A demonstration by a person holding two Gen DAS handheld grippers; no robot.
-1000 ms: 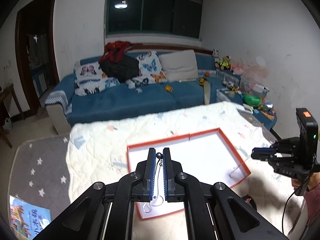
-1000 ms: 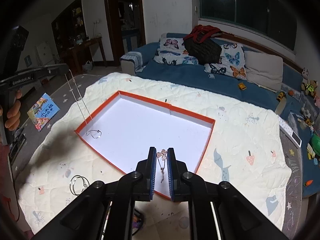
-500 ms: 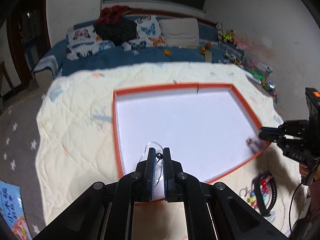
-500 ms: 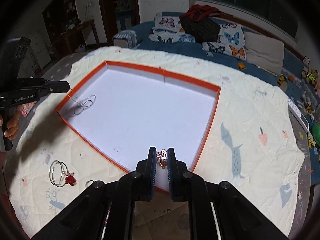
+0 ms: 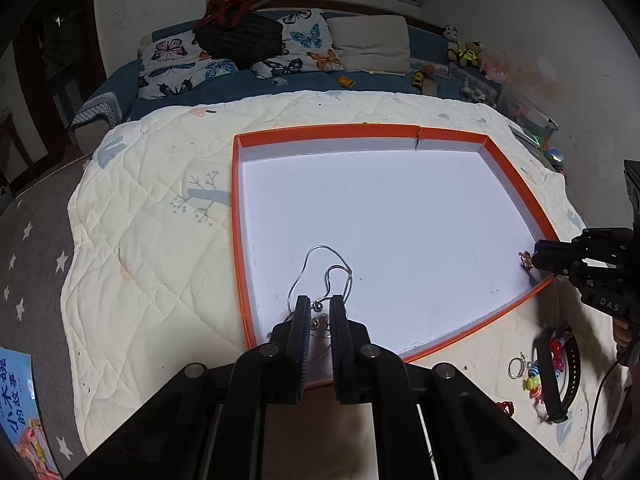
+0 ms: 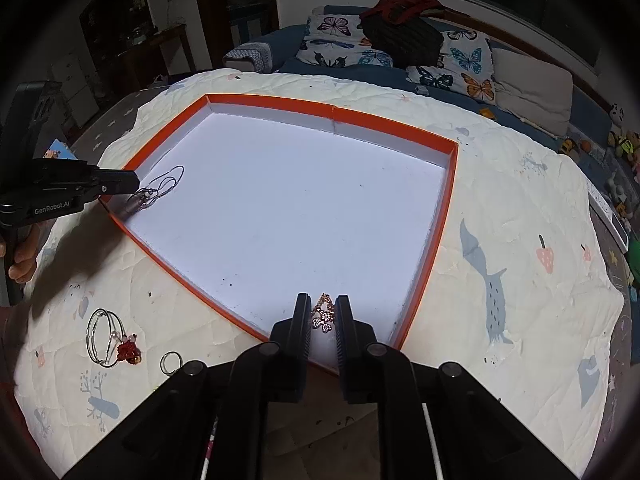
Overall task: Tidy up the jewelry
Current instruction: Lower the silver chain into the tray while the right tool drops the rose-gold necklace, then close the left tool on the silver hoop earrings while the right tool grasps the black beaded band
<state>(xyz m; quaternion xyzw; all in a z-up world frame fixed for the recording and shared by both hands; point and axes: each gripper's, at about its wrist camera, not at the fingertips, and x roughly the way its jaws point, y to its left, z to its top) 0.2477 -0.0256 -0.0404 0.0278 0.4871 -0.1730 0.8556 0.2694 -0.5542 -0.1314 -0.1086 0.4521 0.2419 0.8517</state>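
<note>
While both pieces sit low over the tray (image 5: pixel 239 216), entries run as follows.

Left tongs (image 5: pixel 319 312): parted a little around the pendant of a silver chain (image 5: pixel 320 264); whether they still pinch it, I cannot tell. Chain loops lie on the white floor at the tray's near-left corner.

Right tongs (image 6: pixel 323 312): slightly apart about a rose-gold flower piece (image 6: pixel 323 316), over the near-right corner, just inside the orange rim; grip likewise not clear.

Quilt (image 6: pixel 520 208), outside the tray: bangle with red charm (image 6: pixel 106 340), small ring (image 6: pixel 171 361), black band with coloured beads (image 5: pixel 558 368).

Handling note, as judgement: open each pair fully and lift straight up, so the fine chain does not snag on the ribbed pads and drag; keep the pieces well apart.
</note>
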